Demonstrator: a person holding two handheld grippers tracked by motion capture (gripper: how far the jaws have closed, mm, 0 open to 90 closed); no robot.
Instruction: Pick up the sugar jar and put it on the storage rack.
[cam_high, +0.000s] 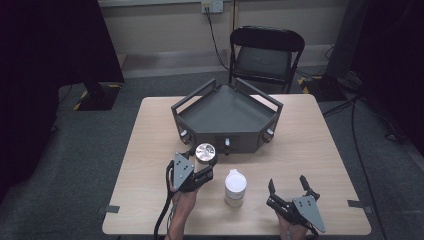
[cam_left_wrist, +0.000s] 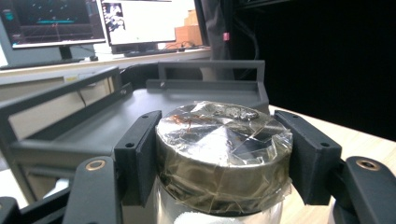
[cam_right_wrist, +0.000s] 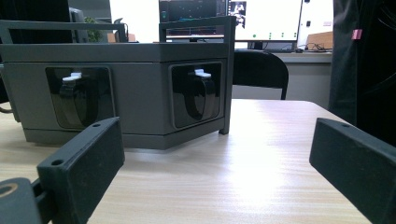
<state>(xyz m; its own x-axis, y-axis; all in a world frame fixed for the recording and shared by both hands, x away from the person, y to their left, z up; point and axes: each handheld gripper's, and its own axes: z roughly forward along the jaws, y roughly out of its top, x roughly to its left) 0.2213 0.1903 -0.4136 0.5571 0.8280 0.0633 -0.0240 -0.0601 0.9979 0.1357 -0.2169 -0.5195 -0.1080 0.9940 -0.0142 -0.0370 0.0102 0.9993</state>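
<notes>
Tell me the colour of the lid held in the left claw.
Shiny silver foil lid, clearest in the left gripper view.

Between the left tongs (cam_left_wrist: 224, 158), jar (cam_left_wrist: 224, 210) body cut off by bottom edge; foil-taped lid (cam_left_wrist: 223, 149) hides its mouth. Right tongs (cam_right_wrist: 219, 163) tips cropped. Monitor (cam_left_wrist: 51, 21) text beyond unreadable.

The grey tray (cam_high: 227, 117) stands at the middle of the table (cam_high: 145, 135) toward its far side, and its raised rails block a straight reach across. Bare wood is open on the left and on the right (cam_right_wrist: 261, 154) of it. Near the front edge, a white cup (cam_high: 235, 187) stands between the left gripper (cam_high: 202, 162) and the right gripper (cam_high: 288, 187), so the middle path is narrow. A chair (cam_high: 265, 52) stands behind the table.
</notes>
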